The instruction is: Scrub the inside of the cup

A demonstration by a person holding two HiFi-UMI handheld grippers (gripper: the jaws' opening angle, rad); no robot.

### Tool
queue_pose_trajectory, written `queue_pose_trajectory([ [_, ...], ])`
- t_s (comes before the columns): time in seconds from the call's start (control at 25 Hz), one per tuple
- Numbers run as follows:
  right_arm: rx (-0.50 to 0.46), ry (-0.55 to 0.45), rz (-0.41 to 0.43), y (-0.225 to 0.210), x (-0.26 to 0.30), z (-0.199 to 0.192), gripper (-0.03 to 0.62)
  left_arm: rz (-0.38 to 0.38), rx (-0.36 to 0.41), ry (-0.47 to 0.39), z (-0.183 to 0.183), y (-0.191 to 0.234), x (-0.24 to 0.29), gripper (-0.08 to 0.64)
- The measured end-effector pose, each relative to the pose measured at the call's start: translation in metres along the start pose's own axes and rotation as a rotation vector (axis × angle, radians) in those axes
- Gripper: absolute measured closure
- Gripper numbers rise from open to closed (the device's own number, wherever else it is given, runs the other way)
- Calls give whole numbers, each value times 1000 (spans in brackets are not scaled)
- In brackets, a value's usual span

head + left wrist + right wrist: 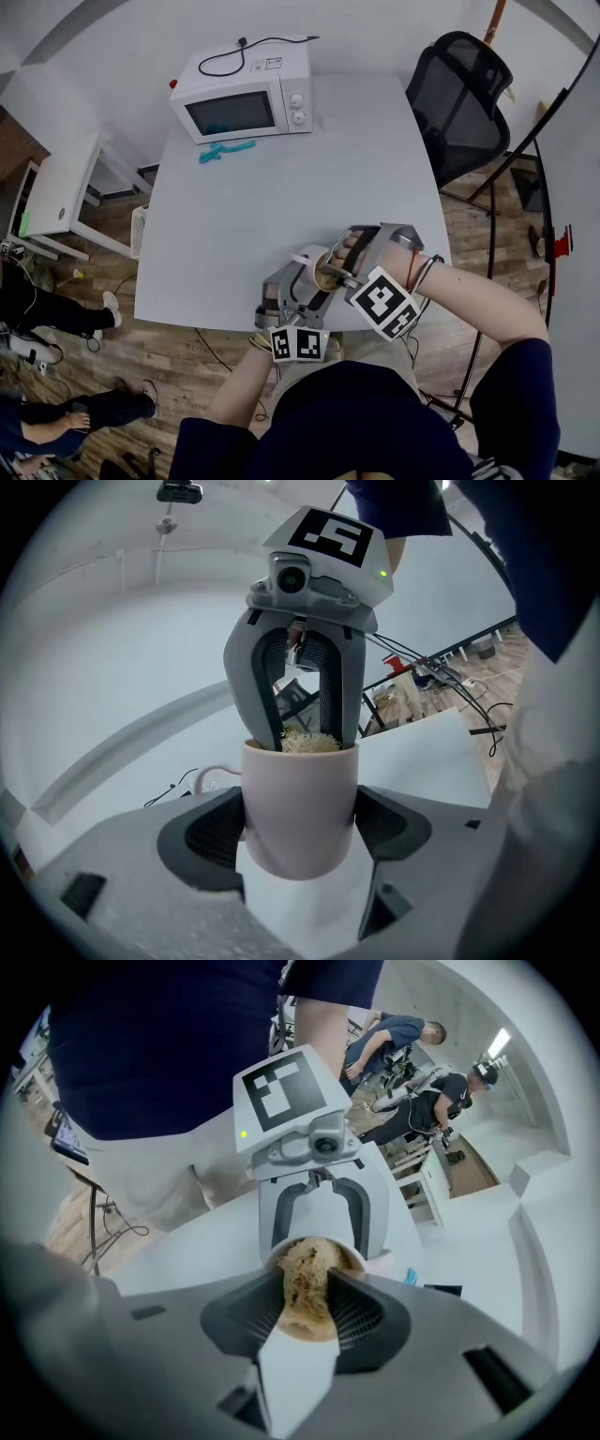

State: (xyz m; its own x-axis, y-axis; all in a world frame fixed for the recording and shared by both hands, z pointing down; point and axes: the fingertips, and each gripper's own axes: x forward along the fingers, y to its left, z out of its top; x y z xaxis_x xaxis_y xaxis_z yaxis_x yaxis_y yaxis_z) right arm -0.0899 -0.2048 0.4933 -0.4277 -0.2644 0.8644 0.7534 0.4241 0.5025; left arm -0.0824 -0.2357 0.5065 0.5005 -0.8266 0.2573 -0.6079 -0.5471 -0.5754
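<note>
1. The pale pink round cup (300,803) is held over the near edge of the white tabletop (281,187), a little right of the middle of that edge. Whether it touches the top I cannot tell.
2. The left gripper (300,832) has its two jaws pressed against the opposite side walls of the cup, near its bottom, so the cup is pinched between them.
3. The long axis of the cup runs along the jaws of the left gripper. Its mouth points away from that gripper and toward the right gripper (307,1307). Its handle sticks out to the left side (as the left gripper view shows it).
4. The right gripper meets the cup mouth-on. Its jaws are closed on a tan fibrous scrubbing pad (305,1283), and jaw tips and pad are both inside the mouth of the cup.
5. A white microwave oven (244,94) stands at the far left corner of the tabletop, well apart from the cup. A teal plastic thing (225,150) lies just in front of it.
6. A black mesh office chair (464,94) stands beside the far right corner.
</note>
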Motion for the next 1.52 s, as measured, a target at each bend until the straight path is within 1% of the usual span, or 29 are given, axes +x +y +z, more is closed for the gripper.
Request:
queue_pose_trajectory([
  [0.16, 62, -6, 6, 1, 1, 1, 440, 1, 9, -1, 0, -2, -1, 190],
  [0.24, 134, -11, 5, 0, 1, 0, 442, 9, 13, 0, 0, -2, 0, 190],
  [0.32, 236, -20, 3, -2, 1, -1, 442, 18, 17, 1, 2, 0, 1, 190],
  [0.4, 364, -49, 8, -4, 0, -2, 442, 23, 18, -1, 3, 1, 2, 190],
  [0.6, 745, -154, 46, -11, -4, -2, 440, 27, 11, -3, 5, 0, 3, 190],
  [0.88, 1140, -213, 55, -19, -8, -12, 440, 41, 10, 2, 7, 0, 5, 190],
  [1.04, 1434, -265, 62, -21, -7, -17, 442, 56, 12, 8, 6, 2, 6, 190],
  [1.24, 1755, -331, 66, -20, -7, -32, 440, 71, 23, 13, 7, 3, 10, 190],
  [1.36, 1921, -381, 78, -16, -5, -37, 442, 80, 26, 13, 8, 3, 11, 190],
  [1.52, 2099, -454, 87, -16, -7, -40, 440, 88, 28, 8, 10, 4, 11, 190],
])
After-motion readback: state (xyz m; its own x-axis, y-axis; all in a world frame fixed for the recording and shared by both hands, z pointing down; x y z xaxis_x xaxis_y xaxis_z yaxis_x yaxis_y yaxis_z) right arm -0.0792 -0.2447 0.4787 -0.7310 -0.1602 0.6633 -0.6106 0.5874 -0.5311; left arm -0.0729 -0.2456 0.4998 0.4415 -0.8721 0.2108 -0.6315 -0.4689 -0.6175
